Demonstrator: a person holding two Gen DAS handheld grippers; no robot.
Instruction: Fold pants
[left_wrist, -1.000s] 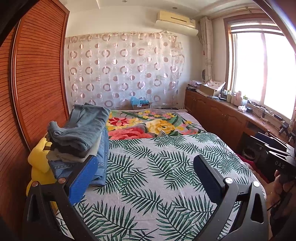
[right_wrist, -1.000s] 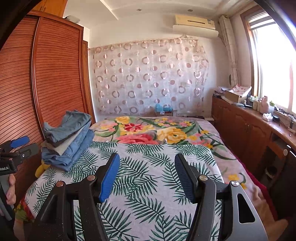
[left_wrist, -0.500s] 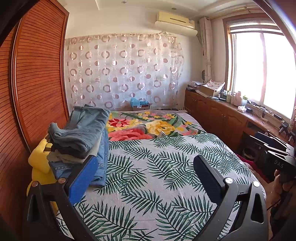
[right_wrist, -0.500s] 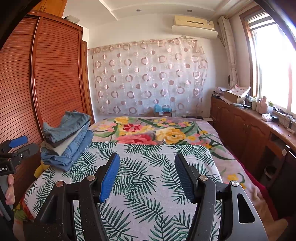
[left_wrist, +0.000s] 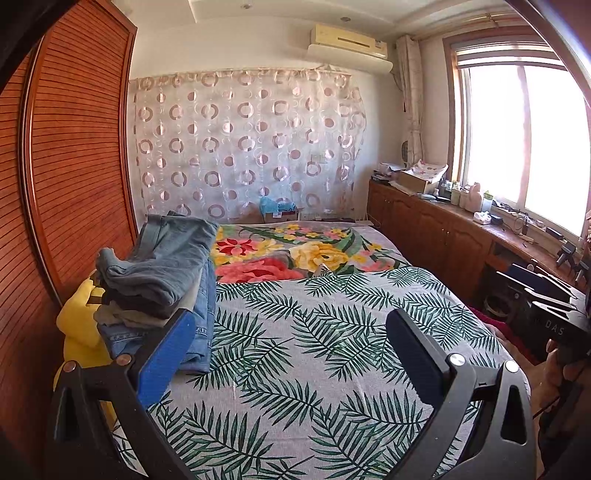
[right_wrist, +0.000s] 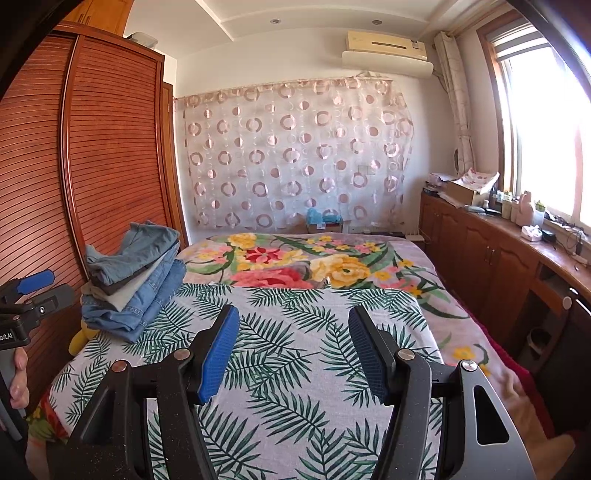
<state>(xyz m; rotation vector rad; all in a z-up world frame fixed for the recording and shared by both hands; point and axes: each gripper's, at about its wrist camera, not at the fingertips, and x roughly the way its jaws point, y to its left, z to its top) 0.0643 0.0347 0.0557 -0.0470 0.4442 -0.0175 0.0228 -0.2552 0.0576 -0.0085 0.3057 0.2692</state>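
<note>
A stack of folded pants (left_wrist: 159, 280) (right_wrist: 133, 280), mostly blue denim with a grey-blue pair on top, lies at the left edge of the bed by the wardrobe. My left gripper (left_wrist: 288, 328) is open above the leaf-print bedspread (left_wrist: 295, 350), its left pad just in front of the stack, nothing between its fingers. My right gripper (right_wrist: 291, 332) is open too, empty, over the middle of the bedspread (right_wrist: 295, 387), to the right of the stack. In the right wrist view the left tool shows at the left edge, held by a hand (right_wrist: 16, 373).
A slatted wooden wardrobe (left_wrist: 74, 166) runs along the left of the bed. A yellow soft toy (left_wrist: 79, 325) sits under the stack. Wooden cabinets (right_wrist: 491, 266) with clutter line the right wall under the window. A floral blanket (right_wrist: 288, 262) covers the bed's far half.
</note>
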